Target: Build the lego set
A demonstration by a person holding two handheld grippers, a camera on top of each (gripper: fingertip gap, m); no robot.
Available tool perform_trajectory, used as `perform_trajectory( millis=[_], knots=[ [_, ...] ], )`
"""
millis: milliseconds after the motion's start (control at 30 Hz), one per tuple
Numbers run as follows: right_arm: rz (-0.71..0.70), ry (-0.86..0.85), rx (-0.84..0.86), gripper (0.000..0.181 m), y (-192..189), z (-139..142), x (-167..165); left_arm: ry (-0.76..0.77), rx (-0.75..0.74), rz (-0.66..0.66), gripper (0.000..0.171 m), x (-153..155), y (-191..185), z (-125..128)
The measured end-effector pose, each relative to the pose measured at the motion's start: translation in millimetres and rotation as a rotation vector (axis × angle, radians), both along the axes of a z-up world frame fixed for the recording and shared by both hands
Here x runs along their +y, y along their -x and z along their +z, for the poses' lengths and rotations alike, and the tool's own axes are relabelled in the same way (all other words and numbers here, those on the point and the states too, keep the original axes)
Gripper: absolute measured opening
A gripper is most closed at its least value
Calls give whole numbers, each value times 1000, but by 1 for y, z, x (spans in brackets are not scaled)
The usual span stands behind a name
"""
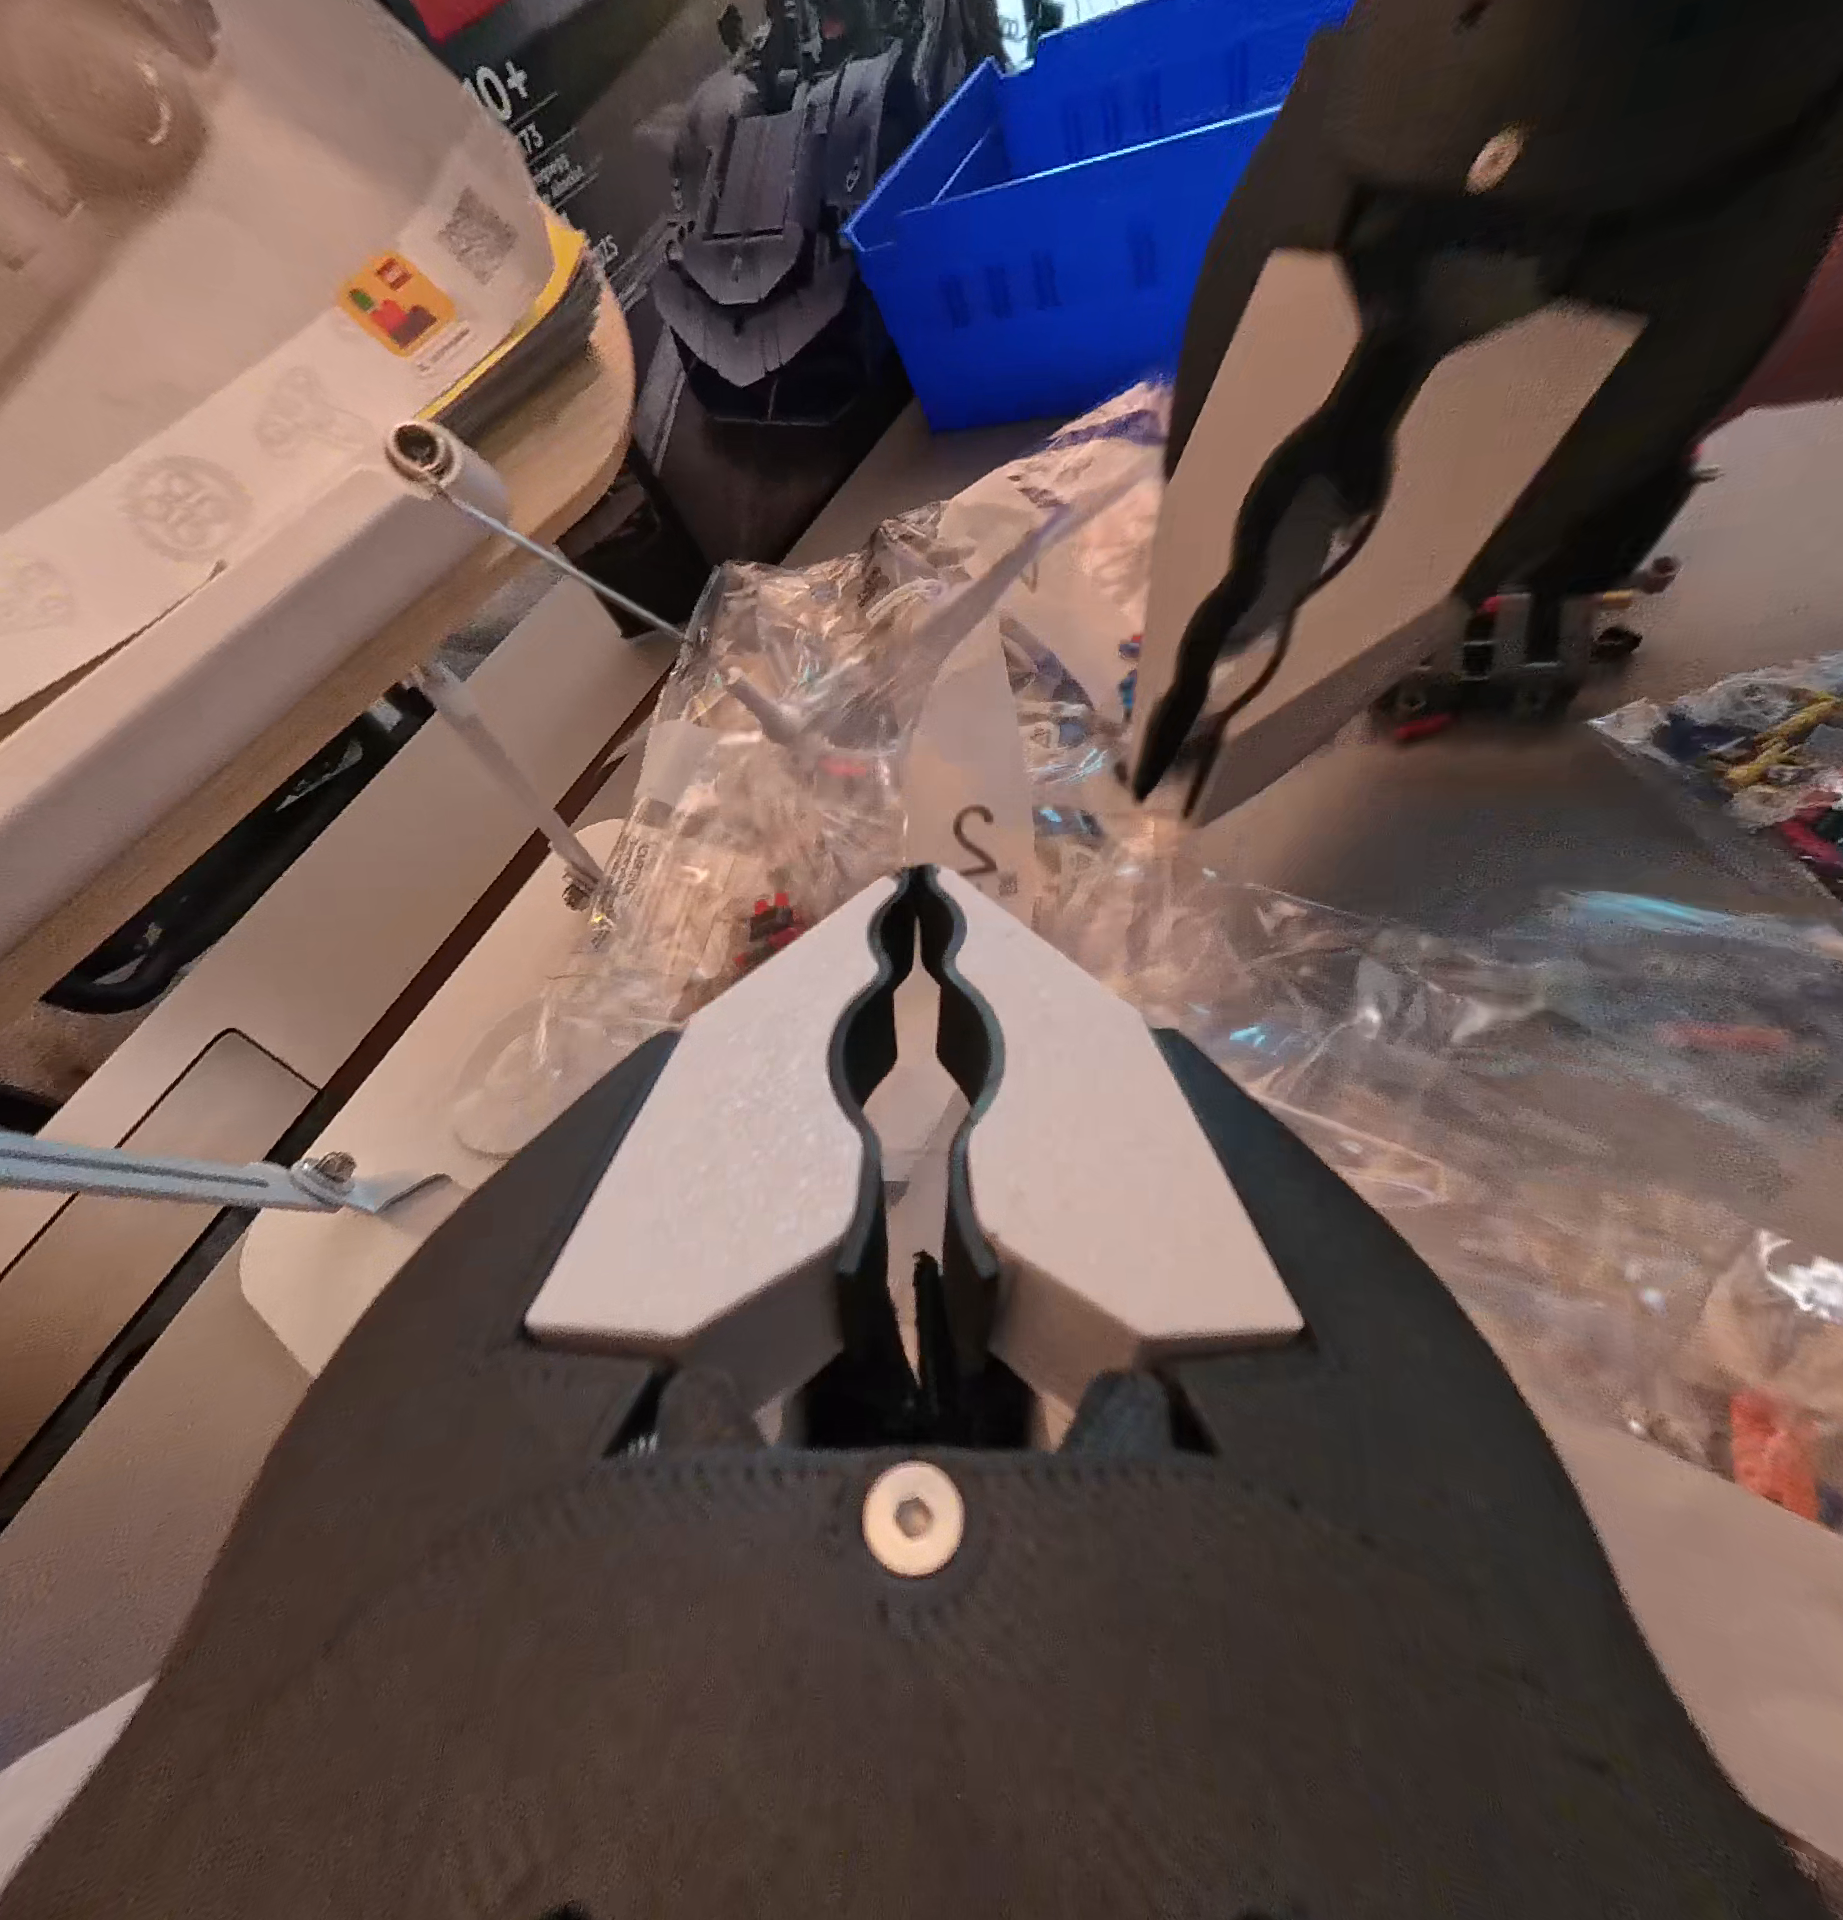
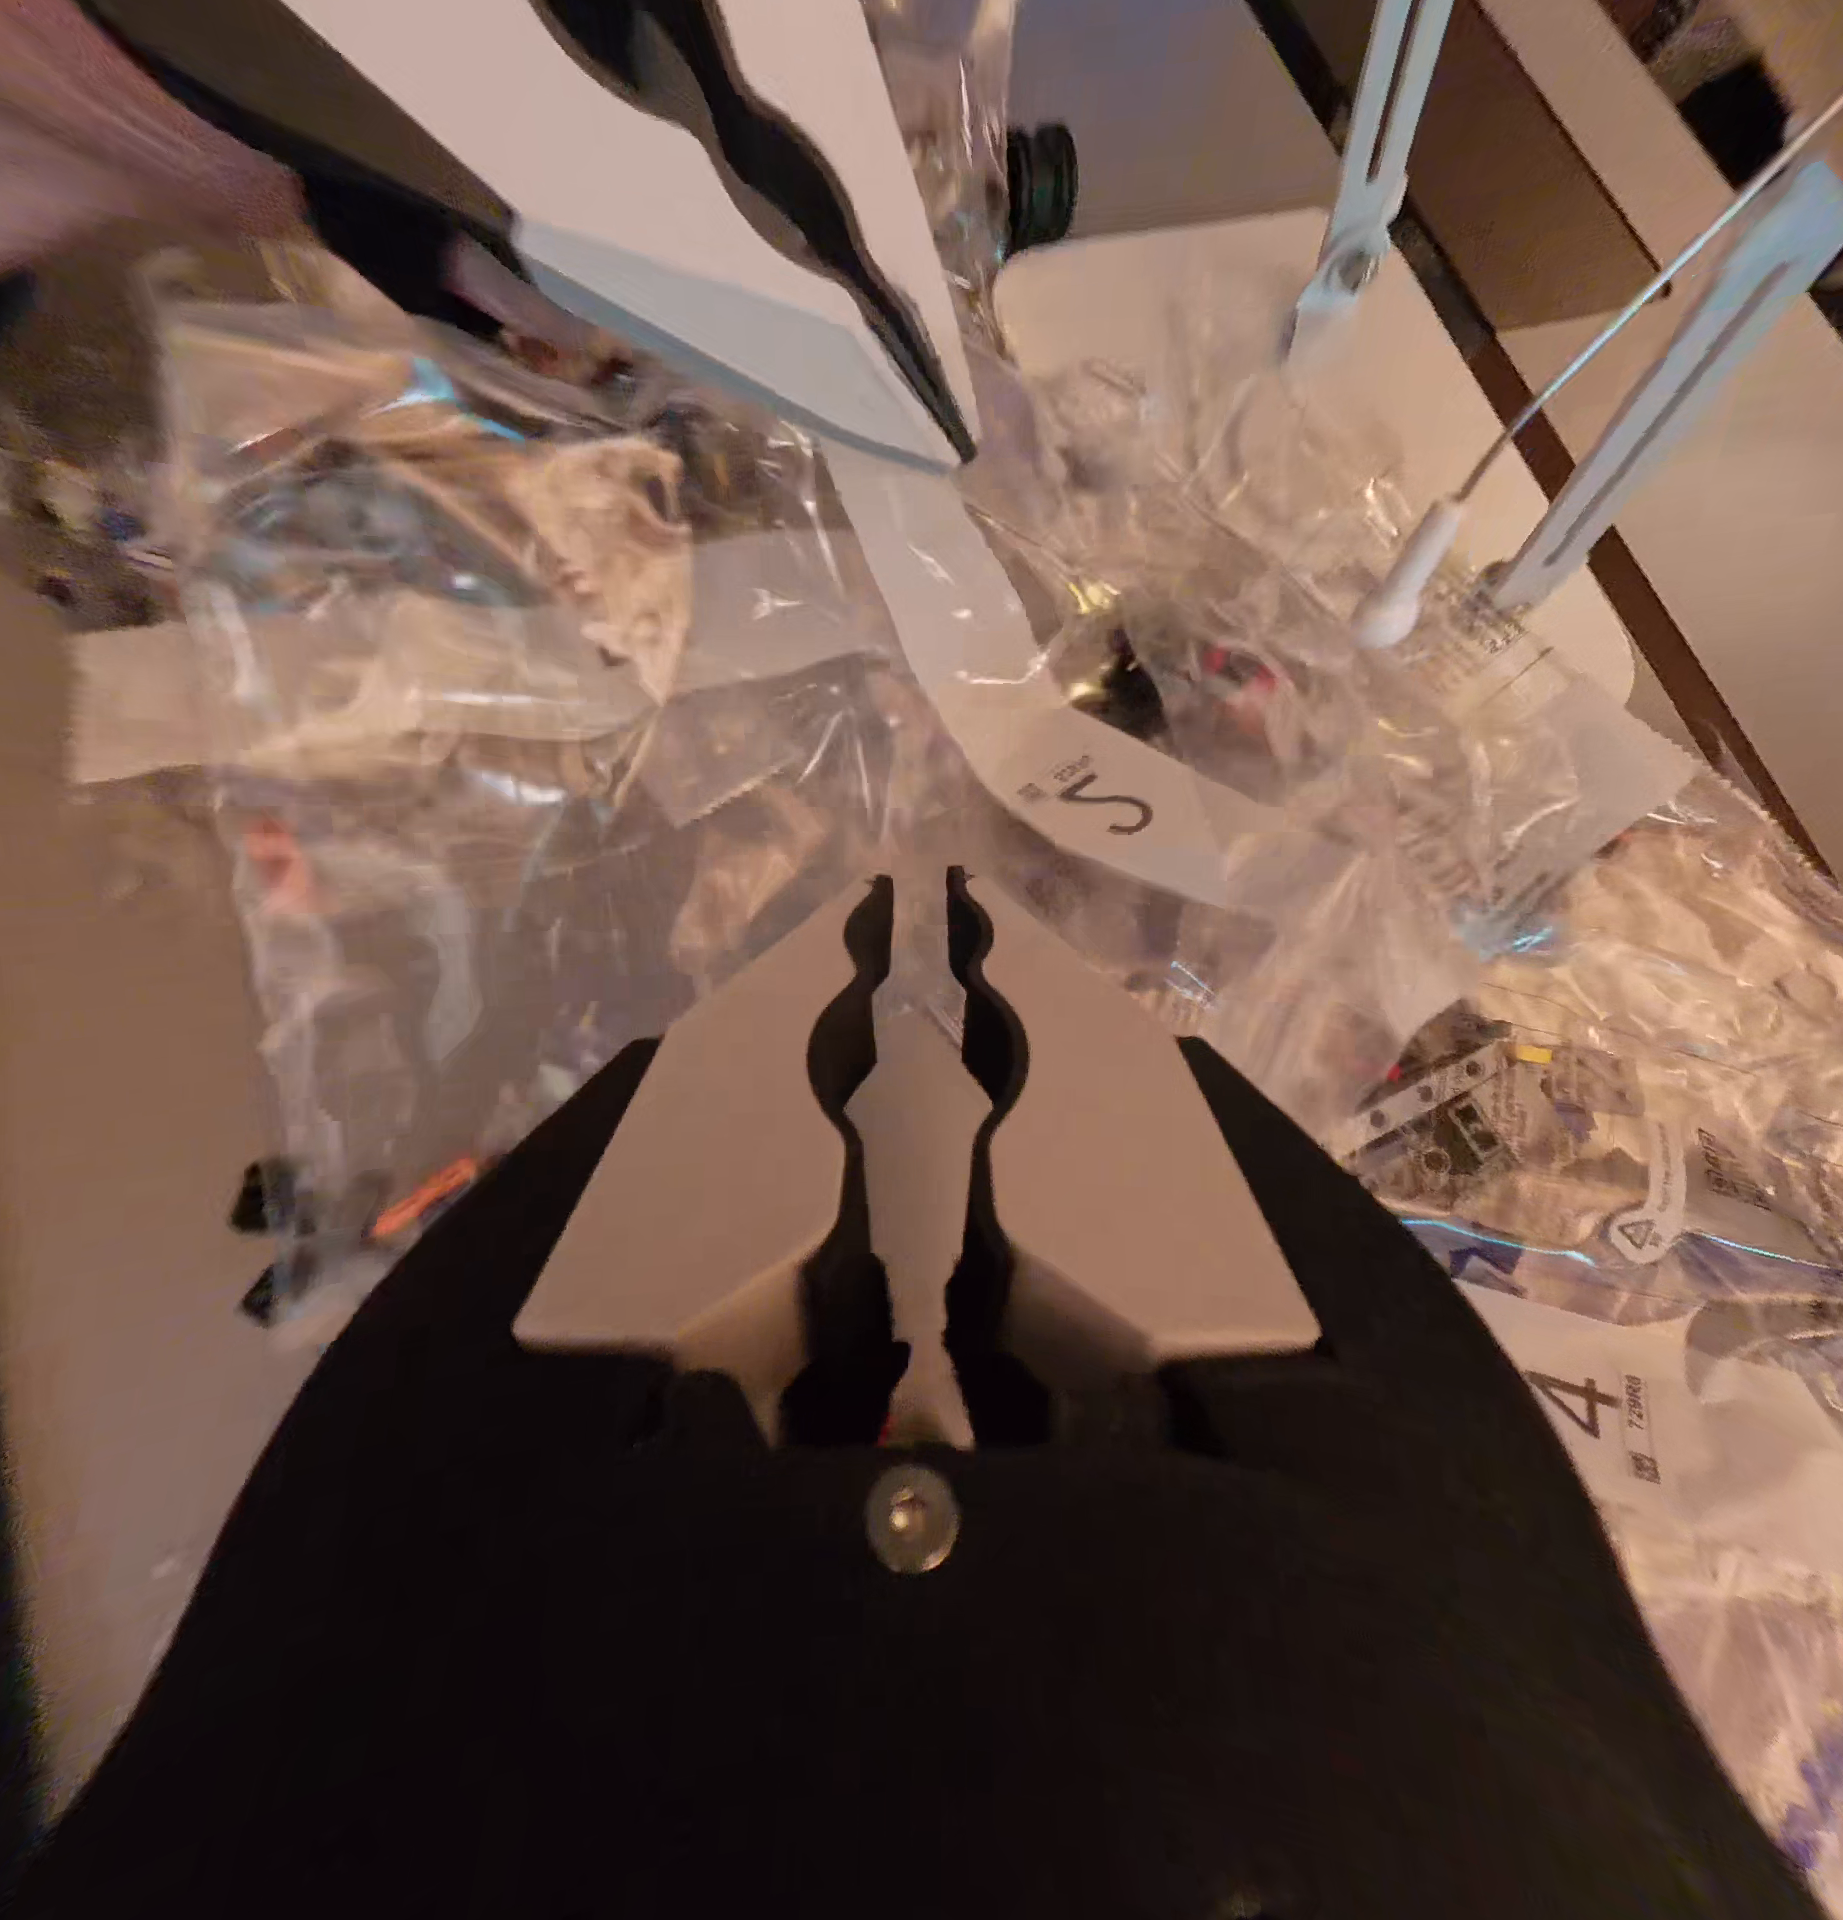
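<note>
Clear numbered parts bag (image 1: 844,790) (image 2: 1135,727): crumpled on the pale table (image 1: 1779,540), used here as landmark.
Left gripper (image 1: 922,881) (image 2: 961,449): tips closed, pinched on the bag's white strip.
Right gripper (image 2: 917,883) (image 1: 1171,774): narrowly parted beside the bag; grasp cannot be told.
Blue bin (image 1: 1052,239): behind the bag.
Partial build (image 1: 1509,644): right of it.

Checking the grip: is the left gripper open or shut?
Shut: the left gripper tips meet, apparently pinching the clear bag by its white strip.
</note>
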State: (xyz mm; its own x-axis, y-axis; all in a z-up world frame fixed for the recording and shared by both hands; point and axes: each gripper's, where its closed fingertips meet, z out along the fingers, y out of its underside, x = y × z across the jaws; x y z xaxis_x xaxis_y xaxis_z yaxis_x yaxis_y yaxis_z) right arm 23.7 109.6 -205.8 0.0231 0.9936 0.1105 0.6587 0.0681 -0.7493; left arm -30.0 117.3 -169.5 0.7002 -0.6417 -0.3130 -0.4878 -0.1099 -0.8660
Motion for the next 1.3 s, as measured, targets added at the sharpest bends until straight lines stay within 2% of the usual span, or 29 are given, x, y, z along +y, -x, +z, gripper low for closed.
perform_trajectory(
  millis=[200,233,400,600,867,1033,1300],
  knots=[
    [169,121,143,12,-24,42,-30,5,-66,52,0,6,20,6],
    [212,144,117,12,-29,40,-38,6,-75,56,0,6,22,7],
    [303,161,-149,22,-50,-9,-59,13,-151,80,0,9,33,13],
    [350,187,-260,26,-52,-33,-72,36,-247,93,0,11,39,17],
    [352,177,-366,25,-38,-65,-79,51,-266,88,0,12,39,15],
    [345,161,-388,7,-34,-71,-79,61,-243,75,0,11,34,11],
    [367,171,-365,7,-37,-64,-81,68,-216,60,0,9,29,8]
  ],
)
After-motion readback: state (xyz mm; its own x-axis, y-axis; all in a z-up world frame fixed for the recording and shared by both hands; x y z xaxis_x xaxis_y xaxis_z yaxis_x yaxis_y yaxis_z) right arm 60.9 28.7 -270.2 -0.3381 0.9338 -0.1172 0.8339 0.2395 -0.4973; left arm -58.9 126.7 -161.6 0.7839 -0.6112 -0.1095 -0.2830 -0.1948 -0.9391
